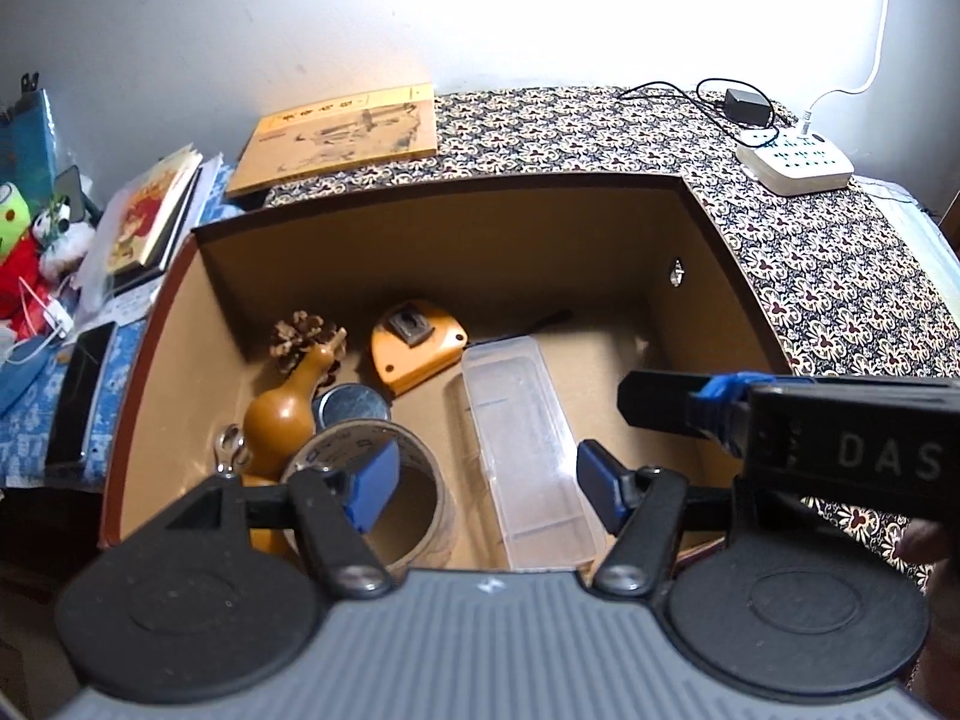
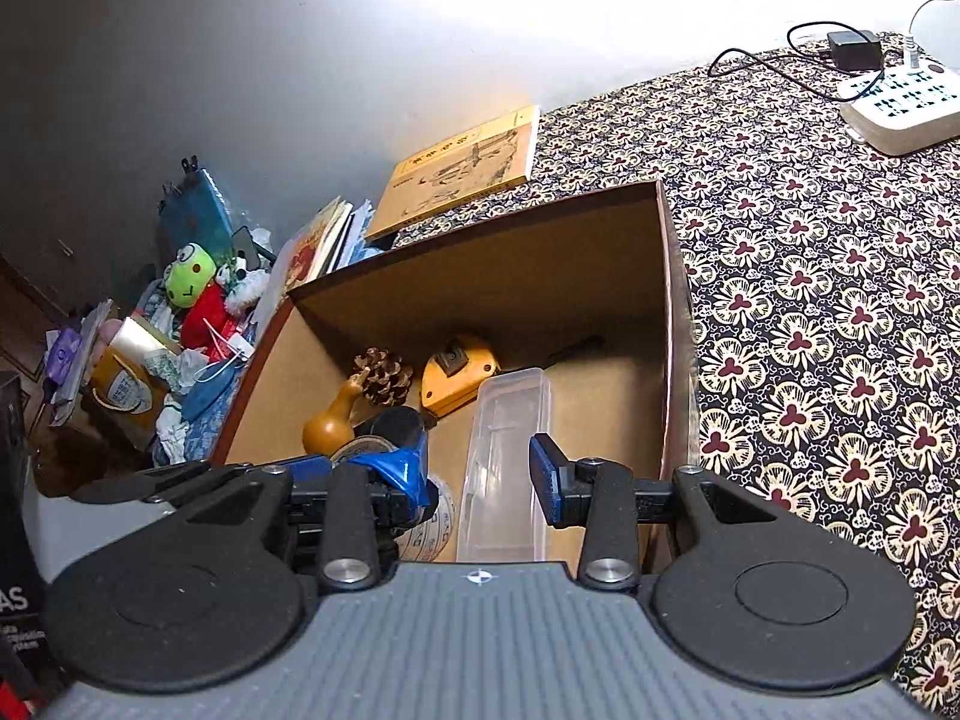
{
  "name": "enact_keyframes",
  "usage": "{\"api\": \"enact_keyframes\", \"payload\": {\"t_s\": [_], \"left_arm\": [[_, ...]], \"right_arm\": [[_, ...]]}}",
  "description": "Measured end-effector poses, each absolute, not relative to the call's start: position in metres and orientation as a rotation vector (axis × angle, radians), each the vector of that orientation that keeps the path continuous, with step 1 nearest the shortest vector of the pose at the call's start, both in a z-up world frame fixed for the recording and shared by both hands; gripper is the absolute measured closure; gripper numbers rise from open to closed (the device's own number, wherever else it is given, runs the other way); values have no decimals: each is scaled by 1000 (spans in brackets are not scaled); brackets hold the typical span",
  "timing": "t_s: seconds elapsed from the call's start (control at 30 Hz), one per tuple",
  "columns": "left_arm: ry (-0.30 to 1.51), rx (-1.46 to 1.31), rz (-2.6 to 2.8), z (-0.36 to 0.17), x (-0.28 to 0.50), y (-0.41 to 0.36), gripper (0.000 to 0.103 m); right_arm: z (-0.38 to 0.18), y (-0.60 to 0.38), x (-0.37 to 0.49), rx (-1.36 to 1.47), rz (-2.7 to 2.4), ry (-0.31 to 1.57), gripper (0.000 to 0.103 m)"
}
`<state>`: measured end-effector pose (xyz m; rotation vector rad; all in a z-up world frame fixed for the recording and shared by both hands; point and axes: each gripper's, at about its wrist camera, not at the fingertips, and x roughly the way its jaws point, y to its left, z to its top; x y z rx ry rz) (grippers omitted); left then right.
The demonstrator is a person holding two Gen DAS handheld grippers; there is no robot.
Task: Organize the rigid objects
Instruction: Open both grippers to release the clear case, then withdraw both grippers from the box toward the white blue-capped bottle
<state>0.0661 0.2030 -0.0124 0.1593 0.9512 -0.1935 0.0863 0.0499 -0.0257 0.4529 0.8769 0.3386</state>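
Note:
An open brown box (image 1: 420, 252) (image 2: 480, 276) sits on the patterned cloth. Inside lie a pinecone (image 1: 300, 333) (image 2: 384, 375), a tan gourd (image 1: 282, 420) (image 2: 330, 426), an orange tape measure (image 1: 414, 348) (image 2: 456, 375), a round tin (image 1: 351, 408), a tape roll (image 1: 435, 501) and a clear plastic case (image 1: 522, 432) (image 2: 510, 420). My left gripper (image 1: 486, 492) hangs open above the tape roll and the case. My right gripper (image 2: 480, 474) is open over the case and holds nothing. It enters the left wrist view from the right (image 1: 708, 408).
A yellow book (image 1: 348, 132) lies behind the box. A white power strip (image 1: 795, 162) with a black adapter and cables sits at the far right on the patterned cloth (image 1: 810, 276). Plush toys (image 2: 192, 282), books and a phone (image 1: 81, 396) crowd the left side.

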Motion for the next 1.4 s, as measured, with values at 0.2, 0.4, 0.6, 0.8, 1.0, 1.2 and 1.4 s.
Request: {"api": "enact_keyframes", "payload": {"t_s": [0.2,0.4,0.6,0.8,1.0,1.2,1.4], "left_arm": [[934,182,-168,-6,57,195,35],[931,198,-149,-2,47,184,35],[924,210,-134,1,33,171,35],[921,220,-116,3,20,155,35],[925,223,-100,4,8,140,34],[942,218,-82,0,0,124,34],[971,214,-71,-8,-8,107,34]], "right_arm": [[-16,46,71,422,349,832,82],[-12,39,58,395,356,815,82],[-10,25,47,406,372,809,82],[-12,12,38,407,388,808,82],[-15,-5,29,416,397,818,82],[-21,-24,23,425,406,837,82],[-31,-41,18,430,412,873,82]]}}
